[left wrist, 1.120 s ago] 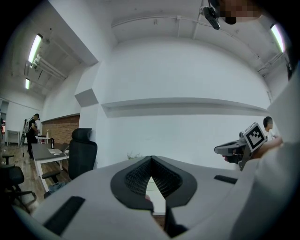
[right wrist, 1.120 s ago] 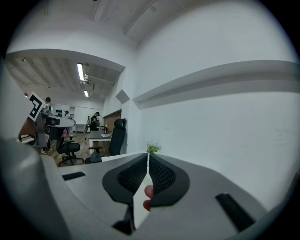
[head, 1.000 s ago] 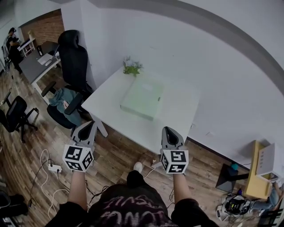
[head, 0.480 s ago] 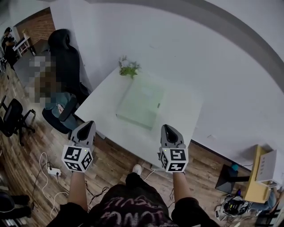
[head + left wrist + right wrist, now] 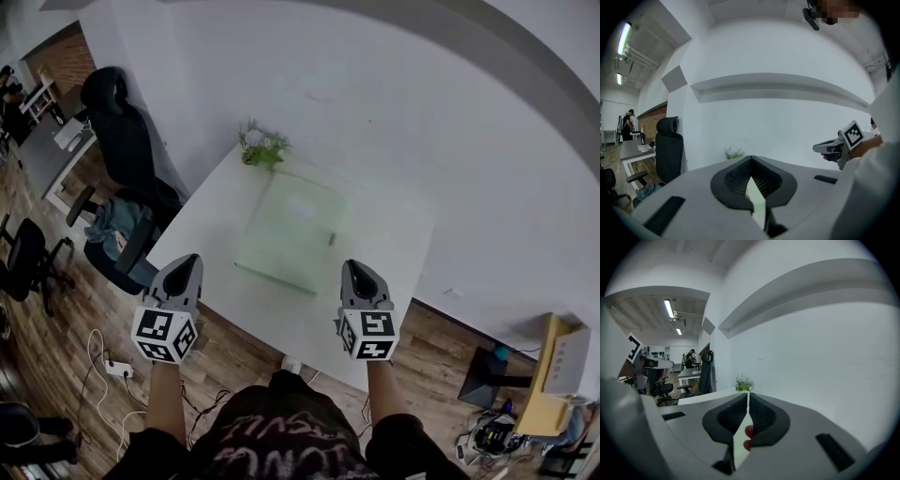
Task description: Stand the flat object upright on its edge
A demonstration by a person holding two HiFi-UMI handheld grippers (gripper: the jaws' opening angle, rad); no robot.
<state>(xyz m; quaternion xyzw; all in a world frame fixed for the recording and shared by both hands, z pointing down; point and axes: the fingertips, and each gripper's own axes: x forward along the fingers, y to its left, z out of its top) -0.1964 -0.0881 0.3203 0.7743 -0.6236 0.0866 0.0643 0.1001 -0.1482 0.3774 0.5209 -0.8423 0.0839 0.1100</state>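
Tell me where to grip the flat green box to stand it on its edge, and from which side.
The box lies flat on the table, its near edge free and facing you. Probably grip that edge from the front, jaws at each near corner, then tip it up.

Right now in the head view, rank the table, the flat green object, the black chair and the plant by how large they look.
1. Table, clearly the largest.
2 and 3. Flat green object and black chair look about alike, and the chair stands lower, on the floor, so I would not rank them.
4. Plant, the smallest.
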